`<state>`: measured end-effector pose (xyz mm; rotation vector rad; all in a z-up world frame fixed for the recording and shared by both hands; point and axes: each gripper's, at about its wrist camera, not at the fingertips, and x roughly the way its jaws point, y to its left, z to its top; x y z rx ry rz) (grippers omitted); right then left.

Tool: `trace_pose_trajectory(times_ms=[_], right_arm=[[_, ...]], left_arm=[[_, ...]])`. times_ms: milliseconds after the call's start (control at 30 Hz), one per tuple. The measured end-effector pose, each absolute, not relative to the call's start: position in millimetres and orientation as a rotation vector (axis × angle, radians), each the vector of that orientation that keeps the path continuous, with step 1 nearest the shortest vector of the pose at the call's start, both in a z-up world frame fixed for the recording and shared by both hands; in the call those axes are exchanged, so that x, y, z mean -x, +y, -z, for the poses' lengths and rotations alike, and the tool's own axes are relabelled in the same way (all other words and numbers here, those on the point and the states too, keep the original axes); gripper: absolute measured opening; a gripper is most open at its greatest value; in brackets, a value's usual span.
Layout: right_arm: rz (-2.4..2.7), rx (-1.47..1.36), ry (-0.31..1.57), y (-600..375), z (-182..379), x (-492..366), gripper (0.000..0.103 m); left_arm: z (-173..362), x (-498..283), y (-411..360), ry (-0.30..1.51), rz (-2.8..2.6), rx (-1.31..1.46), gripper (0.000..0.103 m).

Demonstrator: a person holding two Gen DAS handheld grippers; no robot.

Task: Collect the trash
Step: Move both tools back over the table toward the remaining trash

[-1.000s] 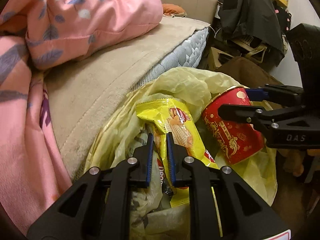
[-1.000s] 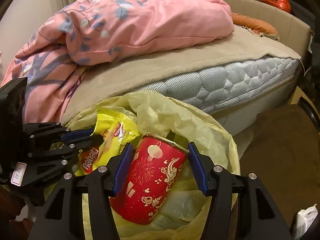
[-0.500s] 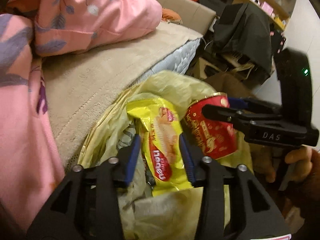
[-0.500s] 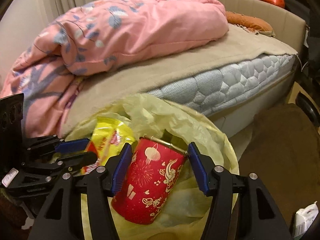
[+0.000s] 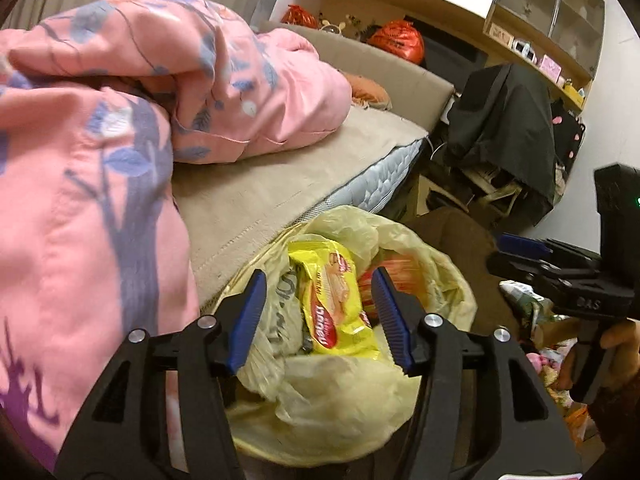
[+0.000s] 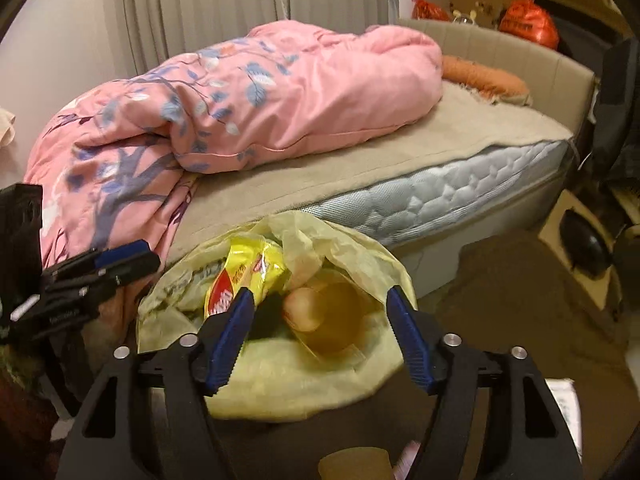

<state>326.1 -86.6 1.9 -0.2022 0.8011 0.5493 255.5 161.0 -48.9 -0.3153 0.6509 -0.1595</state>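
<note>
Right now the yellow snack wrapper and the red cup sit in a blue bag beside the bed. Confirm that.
Not quite: the bag is pale yellow, not blue. The right wrist view shows it plainly. The rest stands: the yellow snack wrapper and the red cup sit in it beside the bed.

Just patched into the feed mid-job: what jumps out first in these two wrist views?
The yellow trash bag beside the bed, holding a bright yellow snack wrapper and a red paper cup lying open-mouthed. Both the left gripper and right gripper hang above it, jaws just opened, gripping nothing. Behind, a pink floral duvet is heaped on the mattress.
</note>
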Motion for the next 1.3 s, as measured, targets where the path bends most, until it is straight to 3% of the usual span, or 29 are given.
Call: trace_pose_trajectory(times_ms=[333,767,1067,1300], right_arm=[[-0.402,0.265,0.731,-139,-28,-256,0.065],[-0.087,0.185,0.73,-287,-10,-125,0.065],[0.165,0.084,0.775,-417,38,-82,0.065],[0.191,-0.018,0.808,-485,71,-98,0.065]], left_arm=[[33,-218,114,0.657,0.221,0.247,0.053],[47,-171,-25,0.758,0.548,0.11,0.053],[49,-140,-88,0.786,0.725,0.014,0.053],[53,-130,-111,0.82,0.778,-0.029,0.053]])
